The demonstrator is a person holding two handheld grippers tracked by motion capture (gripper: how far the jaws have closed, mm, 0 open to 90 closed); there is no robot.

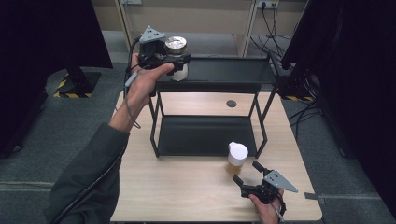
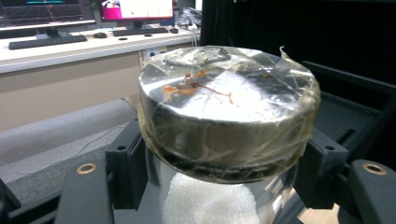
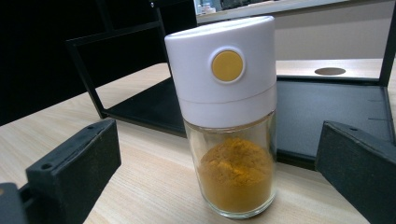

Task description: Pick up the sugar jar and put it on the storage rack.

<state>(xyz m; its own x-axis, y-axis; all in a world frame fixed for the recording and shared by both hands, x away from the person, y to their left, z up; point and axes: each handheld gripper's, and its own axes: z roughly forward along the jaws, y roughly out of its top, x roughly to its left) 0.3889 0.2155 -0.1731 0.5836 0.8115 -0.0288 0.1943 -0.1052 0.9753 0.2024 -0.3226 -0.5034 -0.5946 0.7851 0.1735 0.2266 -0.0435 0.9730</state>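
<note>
I count 2 jars and 1 black 2-tier rack point(image 1: 261, 70). My left gripper point(image 1: 180, 60) is clamped on the silver-lidded jar point(image 2: 224, 112), white grains inside, at the rack's top shelf, left end. The turmeric jar point(image 3: 231, 121), white cap, stands on the table point(image 1: 187, 186) just in front of the rack, between my right gripper's point(image 1: 250, 175) open, empty jaws, untouched. No writing is readable on either jar.

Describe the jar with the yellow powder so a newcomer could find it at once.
Start at the black two-tier shelf on the wooden table. In front of its lower tier, near the right front leg, stands the spice jar, just ahead of the open right gripper. Unlike the foil-lidded jar clamped in the left gripper at the top tier, it has a tall white cap with a yellow button.
</note>
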